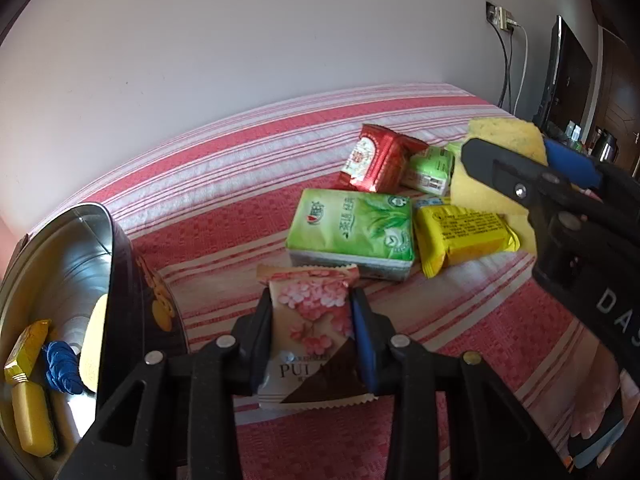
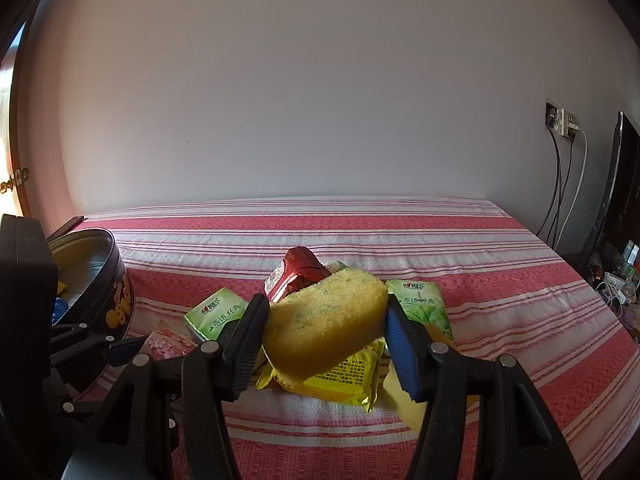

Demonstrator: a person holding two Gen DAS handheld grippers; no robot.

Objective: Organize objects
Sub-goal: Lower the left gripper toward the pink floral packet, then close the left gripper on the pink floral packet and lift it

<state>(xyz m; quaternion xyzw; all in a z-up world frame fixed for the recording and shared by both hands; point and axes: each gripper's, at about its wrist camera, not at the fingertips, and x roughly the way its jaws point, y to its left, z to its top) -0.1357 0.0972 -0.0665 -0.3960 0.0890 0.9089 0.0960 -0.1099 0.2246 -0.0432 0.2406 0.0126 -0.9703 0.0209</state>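
Yellow sponge [image 2: 324, 320] clamped in your right gripper [image 2: 326, 334]; left gripper [image 1: 312, 344] jaws grip the pink packet [image 1: 310, 332], tin [image 1: 120, 280] at bed's [image 1: 240, 152] left edge.

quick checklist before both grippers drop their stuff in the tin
1. Left gripper shut on pink snack packet: ok.
2. Right gripper shut on yellow sponge: ok.
3. Round tin open at the top: ok.
4. Room left in the tin beside the yellow bar and blue item: cannot tell.
5. Sponge lifted above the yellow packet: ok.
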